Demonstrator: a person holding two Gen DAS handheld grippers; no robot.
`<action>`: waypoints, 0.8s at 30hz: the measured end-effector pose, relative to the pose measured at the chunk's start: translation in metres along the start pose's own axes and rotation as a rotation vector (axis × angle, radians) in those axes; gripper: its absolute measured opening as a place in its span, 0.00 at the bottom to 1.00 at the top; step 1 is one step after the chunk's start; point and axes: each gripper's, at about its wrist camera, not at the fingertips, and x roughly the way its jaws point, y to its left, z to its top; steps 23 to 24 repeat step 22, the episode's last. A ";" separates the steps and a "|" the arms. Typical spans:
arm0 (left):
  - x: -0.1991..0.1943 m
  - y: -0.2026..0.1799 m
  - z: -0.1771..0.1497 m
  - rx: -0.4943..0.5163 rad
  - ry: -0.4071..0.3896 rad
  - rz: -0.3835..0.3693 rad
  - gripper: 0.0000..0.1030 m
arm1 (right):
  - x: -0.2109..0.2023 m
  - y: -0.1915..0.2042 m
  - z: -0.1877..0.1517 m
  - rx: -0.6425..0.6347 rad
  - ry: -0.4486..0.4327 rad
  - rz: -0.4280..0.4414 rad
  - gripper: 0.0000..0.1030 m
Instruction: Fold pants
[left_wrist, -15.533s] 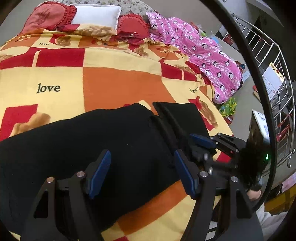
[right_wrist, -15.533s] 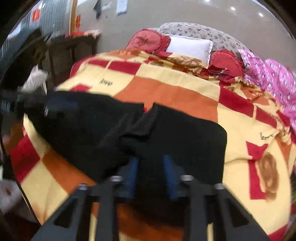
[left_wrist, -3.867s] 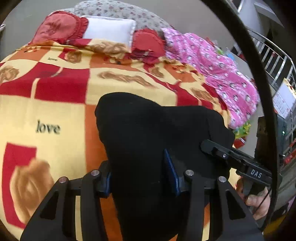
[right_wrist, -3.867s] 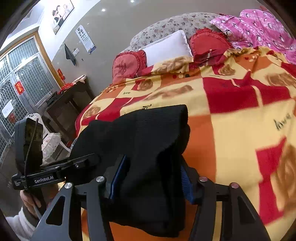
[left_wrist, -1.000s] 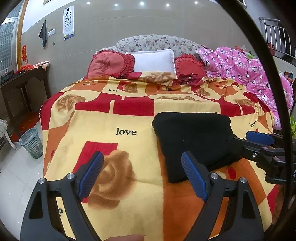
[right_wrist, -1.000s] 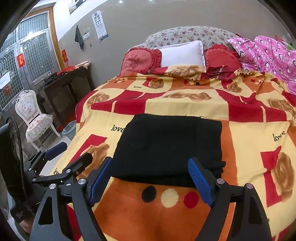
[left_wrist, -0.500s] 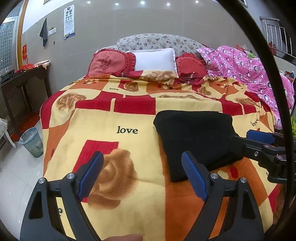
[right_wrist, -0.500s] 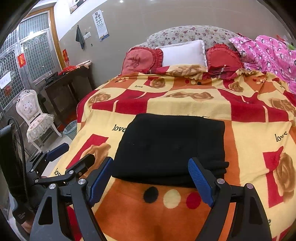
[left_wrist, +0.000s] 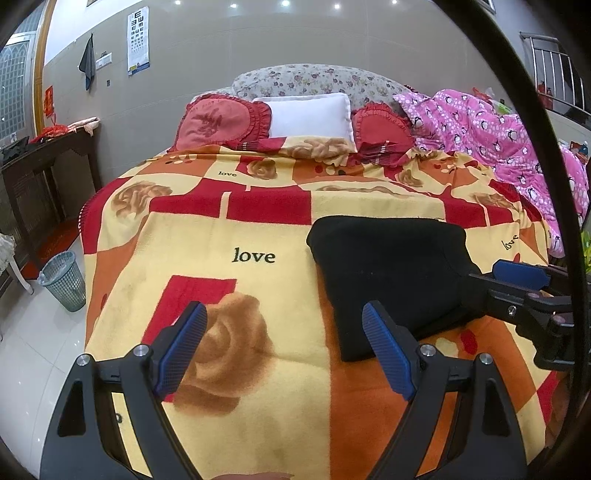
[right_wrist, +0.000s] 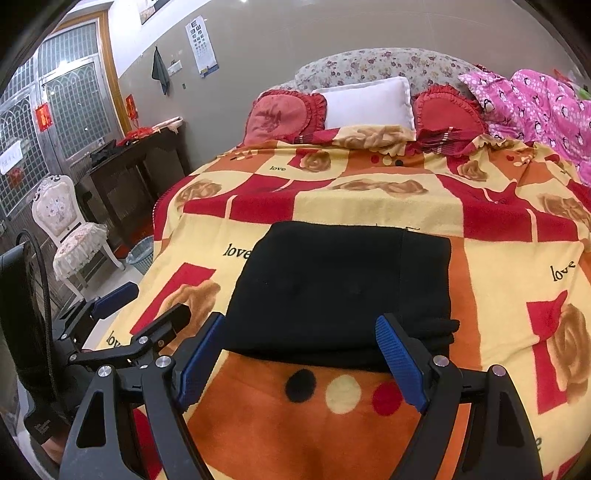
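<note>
Two grippers hang empty, jaws apart: we see the folded pants (right_wrist: 340, 288) lying crosswise on the blanket (right_wrist: 517, 266), dead ahead of the right gripper (right_wrist: 301, 363), rightward of the left gripper (left_wrist: 282, 349).

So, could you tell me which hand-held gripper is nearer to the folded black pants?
Right. The right hand-held gripper hangs open at the folded black pants' near edge; the left hand-held gripper is open beside them, over the blanket.
</note>
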 end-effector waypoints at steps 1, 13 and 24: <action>0.000 0.000 0.000 0.000 -0.001 0.000 0.84 | 0.000 0.000 0.000 0.001 0.001 0.000 0.82; 0.002 0.000 0.000 -0.001 0.008 -0.001 0.84 | 0.001 0.000 0.000 -0.001 0.006 -0.001 0.82; 0.007 0.002 -0.001 -0.002 0.033 -0.026 0.84 | -0.004 -0.016 -0.005 0.023 0.007 -0.024 0.82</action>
